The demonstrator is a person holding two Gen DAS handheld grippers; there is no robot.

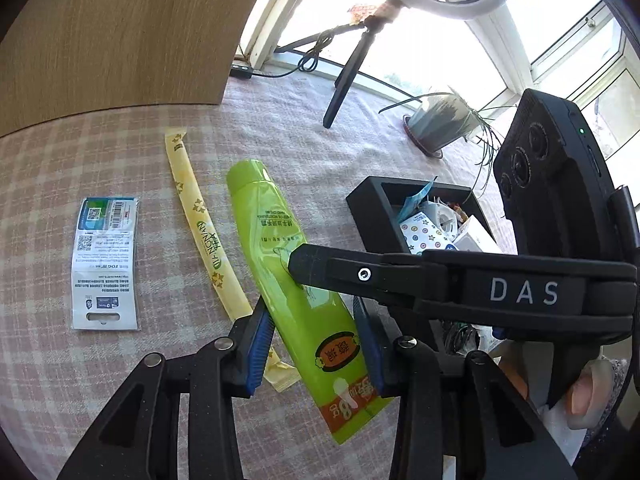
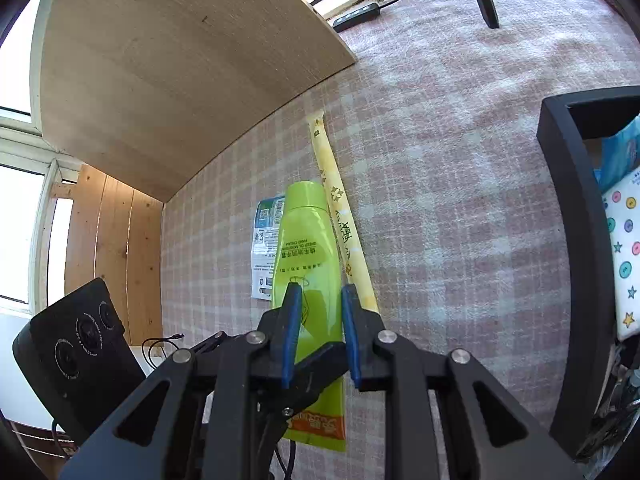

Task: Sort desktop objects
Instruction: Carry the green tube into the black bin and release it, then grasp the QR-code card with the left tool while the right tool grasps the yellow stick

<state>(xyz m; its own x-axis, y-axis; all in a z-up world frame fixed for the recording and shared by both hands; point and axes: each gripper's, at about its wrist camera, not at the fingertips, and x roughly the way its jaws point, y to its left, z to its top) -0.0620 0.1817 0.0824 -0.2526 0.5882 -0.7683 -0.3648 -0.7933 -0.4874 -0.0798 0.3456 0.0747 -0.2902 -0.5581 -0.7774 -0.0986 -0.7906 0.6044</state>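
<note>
A green hand-cream tube [image 1: 280,248] lies over the checked cloth, cap pointing away. My left gripper [image 1: 316,344] is shut on its lower part, blue pads on both sides. My right gripper [image 2: 320,328] reaches in from the right and is shut on the same tube [image 2: 308,248] at its middle; its black finger [image 1: 320,268] shows across the left wrist view. A long yellow tea sachet [image 1: 204,232] lies beside and partly under the tube, also seen in the right wrist view [image 2: 340,216]. A white and blue card pack [image 1: 105,264] lies flat to the left.
A black tray [image 1: 368,208] holding several small packets stands to the right, also in the right wrist view [image 2: 576,240]. A wooden board [image 1: 120,32] stands at the back left. A potted plant [image 1: 436,124] and a ring-light stand [image 1: 348,76] are behind.
</note>
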